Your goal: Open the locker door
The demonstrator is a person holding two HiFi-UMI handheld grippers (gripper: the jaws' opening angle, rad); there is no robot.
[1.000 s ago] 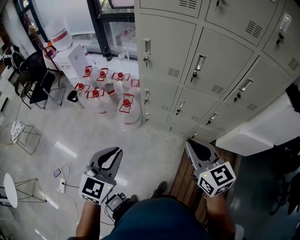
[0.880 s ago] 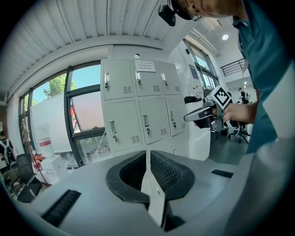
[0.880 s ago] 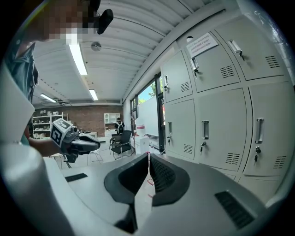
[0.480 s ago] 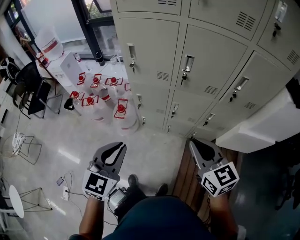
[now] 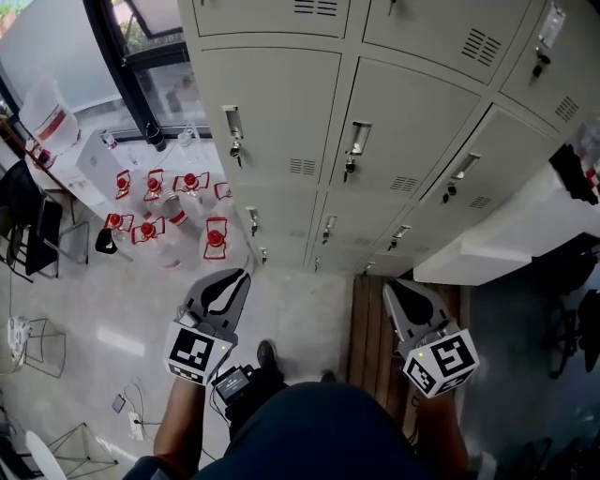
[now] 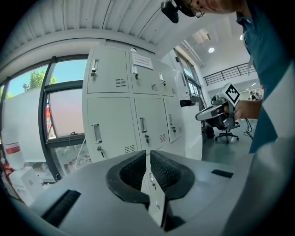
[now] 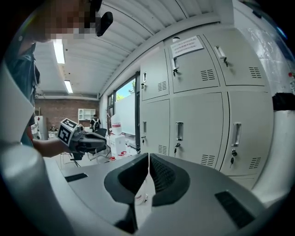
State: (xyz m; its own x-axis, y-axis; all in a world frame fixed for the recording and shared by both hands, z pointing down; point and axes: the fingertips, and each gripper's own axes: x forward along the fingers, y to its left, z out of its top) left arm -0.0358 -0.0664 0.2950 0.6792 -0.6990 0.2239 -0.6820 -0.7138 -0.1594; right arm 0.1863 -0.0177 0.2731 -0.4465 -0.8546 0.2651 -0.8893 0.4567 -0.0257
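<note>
Head view: left gripper (image 5: 238, 277) and right gripper (image 5: 389, 286), both pinched together and carrying nothing, are hovering above the floor (image 5: 122, 291), well short of the closed locker door (image 5: 281, 103), presumably awaiting approach to its handle (image 5: 232, 123).

Daylight enters through the window (image 5: 173, 89) at far left; soft glare on the glossy floor (image 5: 103, 300). Lockers (image 5: 281, 103) evenly lit. Ceiling tube (image 7: 59, 50) blown out. Gripper views are fisheye with black corners and a soft near foreground. Head view's right side is dim.

Top locker row (image 5: 272, 14) beyond upper edge
</note>
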